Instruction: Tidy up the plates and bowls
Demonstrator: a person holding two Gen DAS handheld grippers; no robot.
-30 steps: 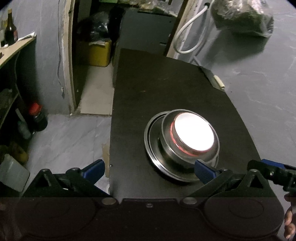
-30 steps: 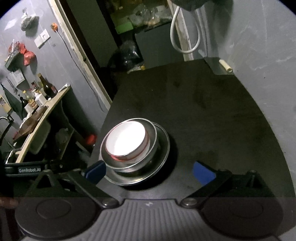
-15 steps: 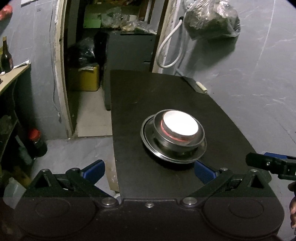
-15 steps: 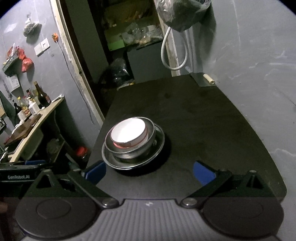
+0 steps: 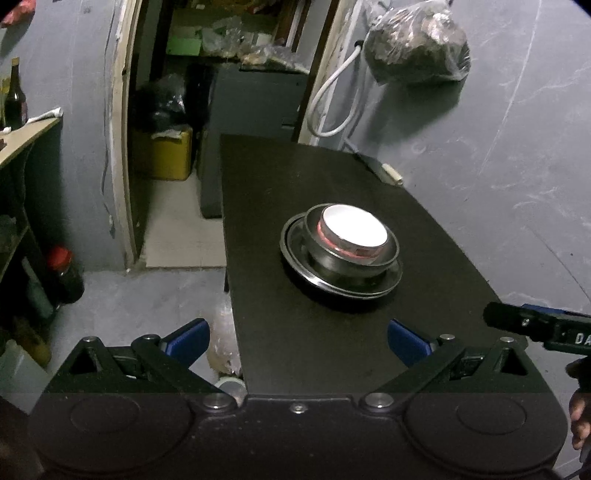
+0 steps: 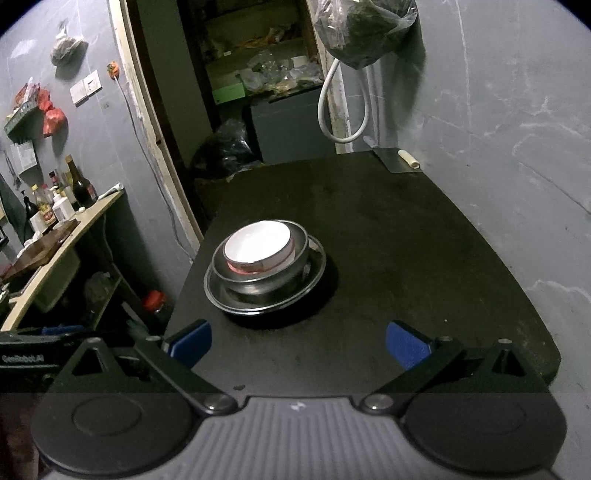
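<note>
A stack stands on the black table (image 5: 332, 343) (image 6: 406, 258): a steel plate (image 5: 299, 258) (image 6: 221, 299) at the bottom, a steel bowl (image 5: 391, 254) (image 6: 295, 254) on it, and a white bowl (image 5: 354, 229) (image 6: 258, 245) with a red band nested inside. My left gripper (image 5: 297, 338) is open and empty, near the table's front left edge, well short of the stack. My right gripper (image 6: 297, 341) is open and empty too, above the front of the table, with the stack ahead and to its left. Both hang apart from the dishes.
A grey wall runs along the table's right side, with a hanging bag (image 5: 417, 40) (image 6: 365, 26) and a white hose (image 6: 343, 110). An open doorway (image 5: 207, 92) lies behind. A wooden shelf with bottles (image 6: 62, 210) stands left. A red-capped bottle (image 5: 64, 273) sits on the floor.
Both grippers have pulled back and up from the stack, which now looks smaller and farther away. The stack itself has not moved. Both grippers stayed open.
</note>
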